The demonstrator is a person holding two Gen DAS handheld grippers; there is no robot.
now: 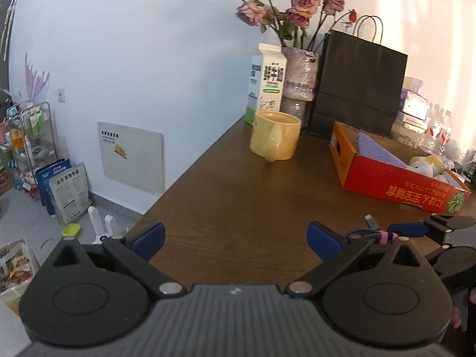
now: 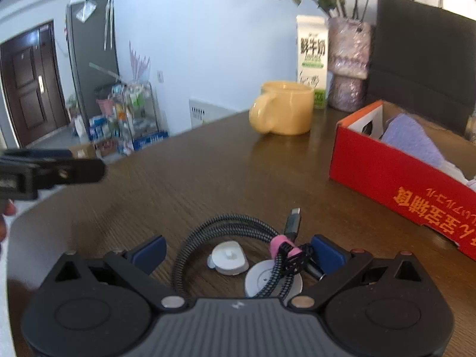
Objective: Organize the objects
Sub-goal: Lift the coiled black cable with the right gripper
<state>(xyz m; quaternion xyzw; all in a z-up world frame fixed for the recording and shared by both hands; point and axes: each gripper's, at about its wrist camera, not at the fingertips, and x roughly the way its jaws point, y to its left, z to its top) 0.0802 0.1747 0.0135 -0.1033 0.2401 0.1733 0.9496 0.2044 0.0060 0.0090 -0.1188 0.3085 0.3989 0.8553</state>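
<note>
Hovering low over the near edge of the wooden table (image 2: 208, 172), the right gripper (image 2: 238, 253) has its jaws spread wide on either side of a coiled braided cable (image 2: 190, 247) — nothing is clamped yet. The cable lies flat on the wood just ahead of the tool, bundled by a pink tie (image 2: 281, 244) on its right side, its plug (image 2: 293, 223) pointing away. Inside and beside the loop sit two small white pieces: a cap-like piece (image 2: 229, 257) and a round disc (image 2: 261, 279) partly under the strands.

The left gripper (image 1: 236, 239) is also open and empty, held above bare table to the left, well apart from the yellow mug (image 1: 275, 135) farther off.

Handling-wise, the cable looks light and floppy; grabbed by one strand, the loop would likely sag or drag the white pieces. The tied section by the pink band seems the firmest place to pinch, since the strands are gathered there. The red cardboard box (image 2: 386, 172), open-topped on the right and already holding a purple item (image 2: 413, 139), looks a probable destination, though that is only a guess.
</note>
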